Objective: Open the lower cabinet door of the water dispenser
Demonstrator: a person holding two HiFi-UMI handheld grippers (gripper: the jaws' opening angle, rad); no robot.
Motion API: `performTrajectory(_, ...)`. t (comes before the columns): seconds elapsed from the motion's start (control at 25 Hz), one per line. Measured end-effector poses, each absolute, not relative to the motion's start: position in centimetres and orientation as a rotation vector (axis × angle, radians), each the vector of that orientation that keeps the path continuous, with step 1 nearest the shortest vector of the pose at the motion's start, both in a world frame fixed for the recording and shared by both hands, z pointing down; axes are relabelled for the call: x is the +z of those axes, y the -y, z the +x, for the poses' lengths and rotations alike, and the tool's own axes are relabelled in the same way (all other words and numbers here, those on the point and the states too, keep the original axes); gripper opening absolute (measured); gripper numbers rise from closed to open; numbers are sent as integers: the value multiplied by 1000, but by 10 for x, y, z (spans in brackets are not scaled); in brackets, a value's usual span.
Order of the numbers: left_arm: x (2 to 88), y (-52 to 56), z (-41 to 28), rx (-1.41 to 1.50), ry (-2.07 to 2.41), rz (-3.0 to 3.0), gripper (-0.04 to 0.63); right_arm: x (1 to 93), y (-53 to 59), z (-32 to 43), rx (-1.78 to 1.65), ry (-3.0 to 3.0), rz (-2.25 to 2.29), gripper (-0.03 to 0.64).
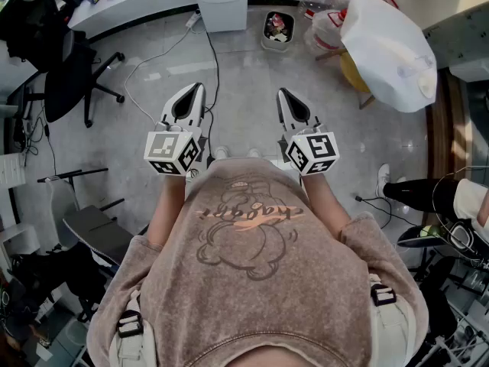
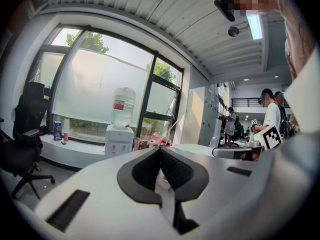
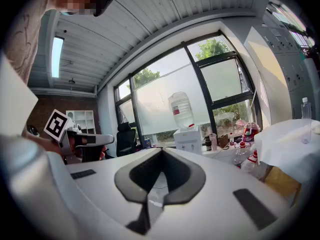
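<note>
The white water dispenser point(image 1: 221, 2) stands far ahead against the low window ledge, with a large bottle point(image 2: 123, 106) on top. It also shows small in the left gripper view point(image 2: 119, 140) and the right gripper view point(image 3: 188, 140). Its lower front is too small to make out the door. I hold my left gripper point(image 1: 197, 90) and my right gripper point(image 1: 283, 92) side by side at waist height, both pointing toward the dispenser and well short of it. The jaws of each meet at the tips, left point(image 2: 160, 150) and right point(image 3: 161, 150), with nothing between them.
A black office chair point(image 1: 65, 71) stands at the left, and a cable point(image 1: 153, 61) trails across the floor toward the dispenser. A small bin point(image 1: 277, 27), water bottles point(image 1: 325, 6) and a white covered bundle point(image 1: 386, 40) sit to the dispenser's right. People point(image 2: 272, 116) stand off to the side.
</note>
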State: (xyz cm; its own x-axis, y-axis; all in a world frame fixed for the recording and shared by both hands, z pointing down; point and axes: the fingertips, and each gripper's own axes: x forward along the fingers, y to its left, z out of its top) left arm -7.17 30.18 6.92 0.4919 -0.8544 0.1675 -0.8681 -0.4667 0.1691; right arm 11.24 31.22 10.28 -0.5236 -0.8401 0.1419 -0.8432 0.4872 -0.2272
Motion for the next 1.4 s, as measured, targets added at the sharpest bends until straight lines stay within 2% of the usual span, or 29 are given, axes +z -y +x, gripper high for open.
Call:
performTrajectory(0.8, 87, -266, -43, 100, 1540, 2457, 17, 149, -291, 152, 540, 2687, 1466, 6)
performTrajectory(1.12, 104, -184, -54, 101, 1524, 2452, 17, 163, -214, 153, 544, 2639, 1494, 6)
performTrajectory(1.4, 102, -71, -72, 113, 1481, 2456, 17, 156, -97, 129, 547, 2623, 1500, 6)
